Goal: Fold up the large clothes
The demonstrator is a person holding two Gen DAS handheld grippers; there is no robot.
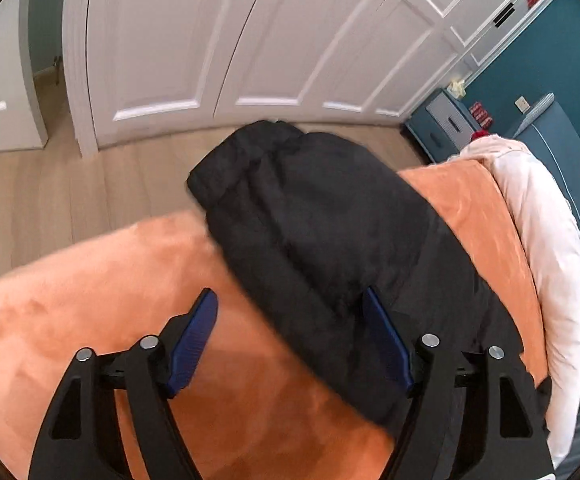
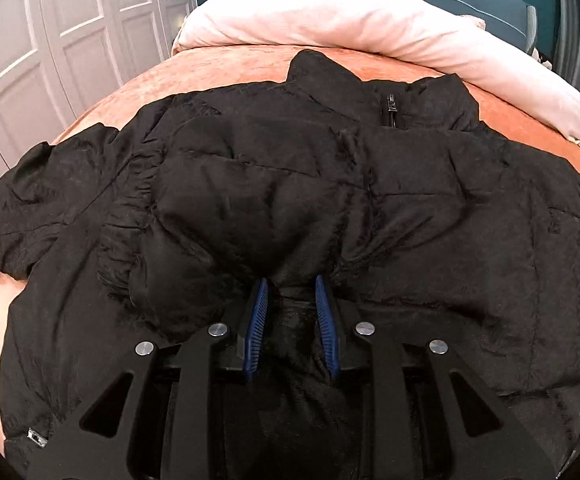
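A black puffy jacket lies spread on an orange bedspread, collar and zipper toward the far side. My right gripper is shut on a bunched fold of the jacket, a sleeve or side part, which lies over the jacket's middle. In the left wrist view the jacket's sleeve reaches toward the bed's edge. My left gripper is open and empty, just above the bedspread, with its right finger over the jacket's edge.
A pale pink duvet lies bunched along the far side of the bed, also seen in the left wrist view. White wardrobe doors, wooden floor, and a blue nightstand stand beyond the bed.
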